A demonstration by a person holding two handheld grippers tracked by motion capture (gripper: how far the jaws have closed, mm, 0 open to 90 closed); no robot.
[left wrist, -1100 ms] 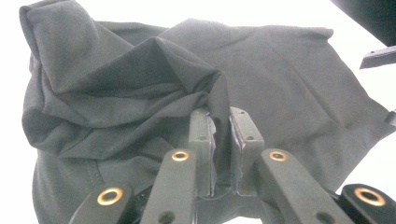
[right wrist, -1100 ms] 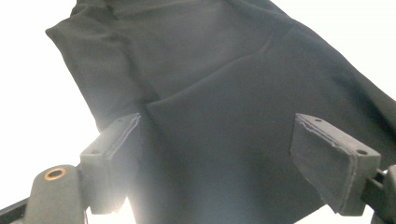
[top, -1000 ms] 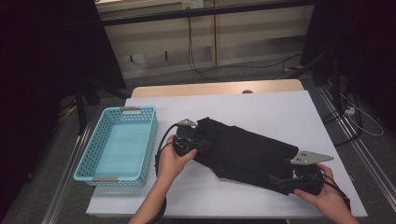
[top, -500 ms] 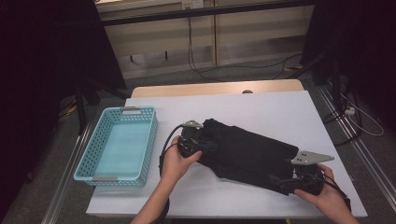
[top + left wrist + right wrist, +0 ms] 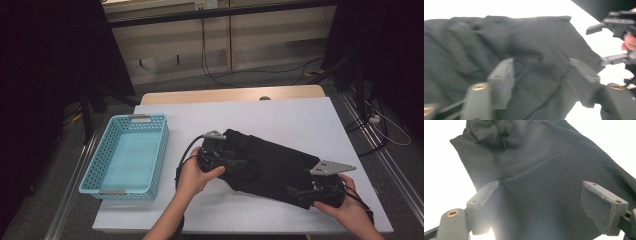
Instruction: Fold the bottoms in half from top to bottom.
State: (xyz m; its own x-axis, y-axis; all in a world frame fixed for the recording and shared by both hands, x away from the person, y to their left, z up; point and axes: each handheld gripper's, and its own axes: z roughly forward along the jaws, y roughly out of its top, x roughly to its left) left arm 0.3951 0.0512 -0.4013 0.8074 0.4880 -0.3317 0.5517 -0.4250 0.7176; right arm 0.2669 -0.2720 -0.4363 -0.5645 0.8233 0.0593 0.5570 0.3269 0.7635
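High view: I see dim room, dark surround, table top [image 5: 280,117] evenly lit, soft shadows. Left gripper view: motion-blurred, black cloth [image 5: 506,50] smeared, background blown out white. Right gripper view: sharper, white glare around cloth, near pads [image 5: 602,207] perhaps slightly soft.

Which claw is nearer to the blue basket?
Left. The left claw sits at the black garment's near-basket end, a short stretch of table from the blue basket. The right claw is at the garment's far end, toward the table's right edge.
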